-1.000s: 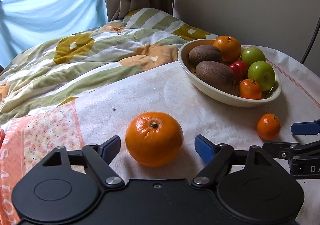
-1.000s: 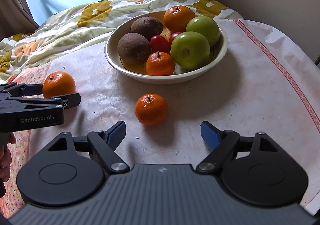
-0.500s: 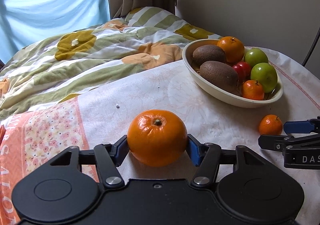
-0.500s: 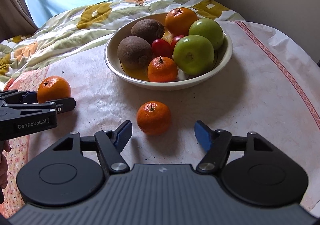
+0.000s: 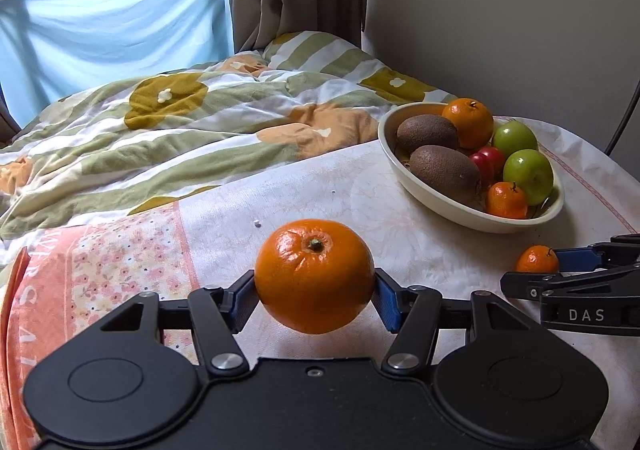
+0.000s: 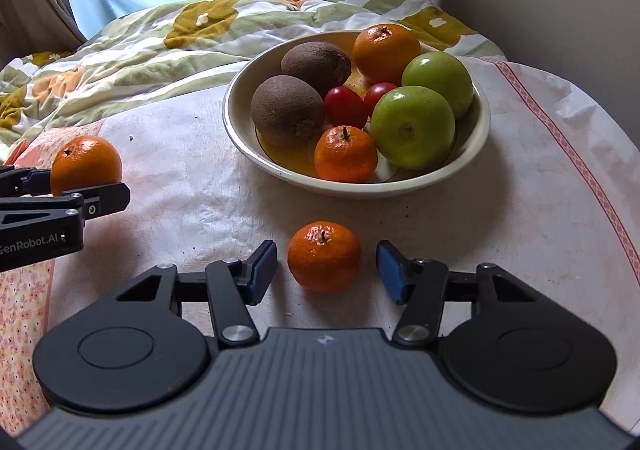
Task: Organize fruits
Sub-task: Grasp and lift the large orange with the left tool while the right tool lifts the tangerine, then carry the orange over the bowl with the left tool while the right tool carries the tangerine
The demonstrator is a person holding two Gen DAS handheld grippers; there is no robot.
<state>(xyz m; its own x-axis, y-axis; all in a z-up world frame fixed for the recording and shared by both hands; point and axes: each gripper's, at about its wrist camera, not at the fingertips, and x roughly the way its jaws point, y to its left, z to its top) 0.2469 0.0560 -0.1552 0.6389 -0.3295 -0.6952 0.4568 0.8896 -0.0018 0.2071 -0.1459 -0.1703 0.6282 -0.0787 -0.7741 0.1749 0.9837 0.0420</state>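
Two oranges were in view: a large orange (image 5: 315, 276) on the tablecloth at 9 o'clock of the bowl (image 6: 476, 154), and a second orange (image 6: 386, 47) inside it at 12 o'clock. Two mandarins showed as well, one mandarin (image 6: 324, 256) on the cloth at 6 o'clock of the bowl and another mandarin (image 6: 345, 154) inside it near the front rim. The one bowl also held two kiwis (image 6: 287, 110), two green apples (image 6: 412, 126) and two small red fruits (image 6: 345, 106).
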